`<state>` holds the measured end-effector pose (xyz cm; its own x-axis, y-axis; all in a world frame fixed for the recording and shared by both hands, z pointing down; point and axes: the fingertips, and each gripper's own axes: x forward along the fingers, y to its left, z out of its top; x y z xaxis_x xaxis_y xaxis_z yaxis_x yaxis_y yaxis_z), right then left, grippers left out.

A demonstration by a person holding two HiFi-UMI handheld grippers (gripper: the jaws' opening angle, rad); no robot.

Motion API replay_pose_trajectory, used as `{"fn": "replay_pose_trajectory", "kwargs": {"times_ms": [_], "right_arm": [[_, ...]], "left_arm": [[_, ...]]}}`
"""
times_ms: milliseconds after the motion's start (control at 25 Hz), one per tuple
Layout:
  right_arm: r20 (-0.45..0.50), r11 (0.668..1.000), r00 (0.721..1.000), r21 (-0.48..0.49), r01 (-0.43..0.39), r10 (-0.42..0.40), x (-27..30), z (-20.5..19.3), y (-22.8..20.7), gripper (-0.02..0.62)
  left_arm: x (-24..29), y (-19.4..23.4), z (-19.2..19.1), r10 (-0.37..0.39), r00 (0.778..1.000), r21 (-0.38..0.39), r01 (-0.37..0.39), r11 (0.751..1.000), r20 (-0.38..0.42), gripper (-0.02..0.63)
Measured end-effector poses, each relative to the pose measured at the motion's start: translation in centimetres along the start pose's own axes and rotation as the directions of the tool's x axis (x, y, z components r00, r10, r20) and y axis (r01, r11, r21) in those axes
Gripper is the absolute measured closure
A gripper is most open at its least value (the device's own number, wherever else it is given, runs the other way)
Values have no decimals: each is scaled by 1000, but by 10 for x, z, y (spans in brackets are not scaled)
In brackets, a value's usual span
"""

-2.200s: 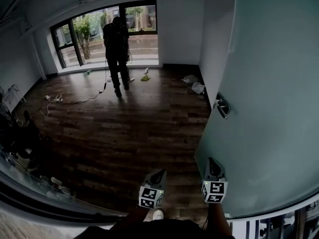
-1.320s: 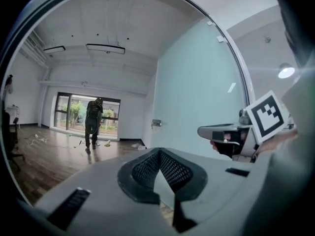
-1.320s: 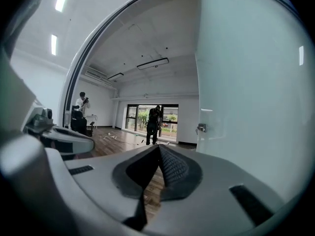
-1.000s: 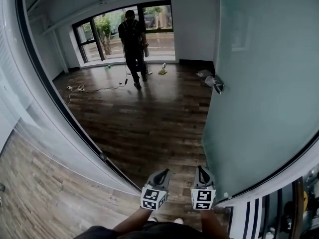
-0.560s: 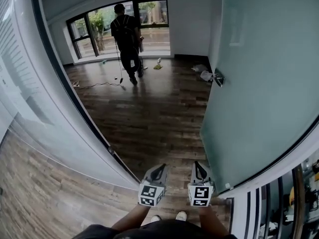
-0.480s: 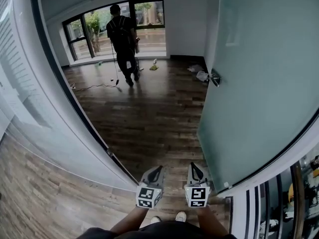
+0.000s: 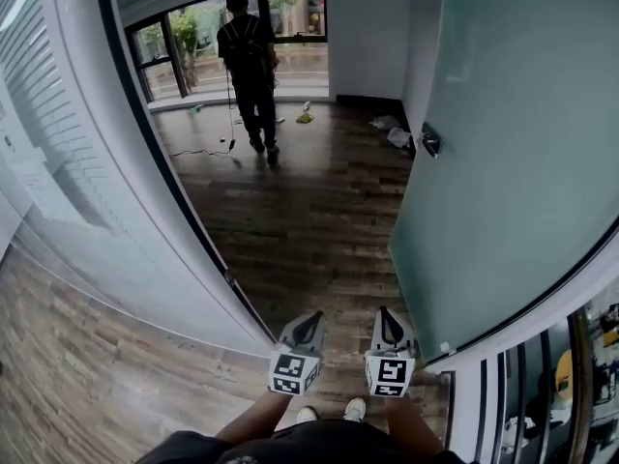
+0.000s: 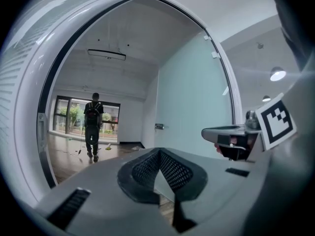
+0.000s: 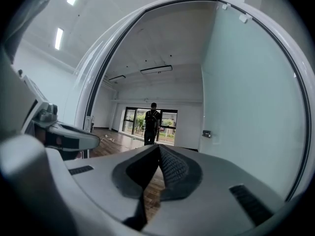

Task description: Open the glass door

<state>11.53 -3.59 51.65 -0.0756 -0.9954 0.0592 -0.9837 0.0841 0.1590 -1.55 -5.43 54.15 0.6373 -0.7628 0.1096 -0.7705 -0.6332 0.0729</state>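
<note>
Shifting by the frame — door stays wide open at right, so task looks done; left gripper & right gripper closed, empty.

This looks like an unfurnished office unit. At the right a frosted glass door stands open on a bare room with a dark plank floor, white walls and a wide window at upper centre. A striped glass partition fills the left, and loose cables lie on the floor.

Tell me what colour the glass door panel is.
Pale, frosted blue-green; the glass door shows best in the head view.
</note>
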Motion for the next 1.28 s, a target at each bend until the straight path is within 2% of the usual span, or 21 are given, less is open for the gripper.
{"fn": "replay_pose_trajectory", "kwargs": {"times_ms": [520,720,920,1280], "right_arm": [[-12,1000,1000,-11,9,-9,0,1,19,577],[0,999,1000,-26,24,-24,2,27,18,577],[-4,999,1000,-27,27,-27,-1,19,27,577],[14,999,1000,-42,19,-18,-10,37,40,577]], "left_arm": [[-9,13,0,-22,1000,4,22,1000,6,600],[-9,16,24,-38,999,6,38,999,18,600],[-13,18,14,-45,999,-3,46,999,15,600],[-26,20,24,-42,999,-7,42,999,29,600]]}}
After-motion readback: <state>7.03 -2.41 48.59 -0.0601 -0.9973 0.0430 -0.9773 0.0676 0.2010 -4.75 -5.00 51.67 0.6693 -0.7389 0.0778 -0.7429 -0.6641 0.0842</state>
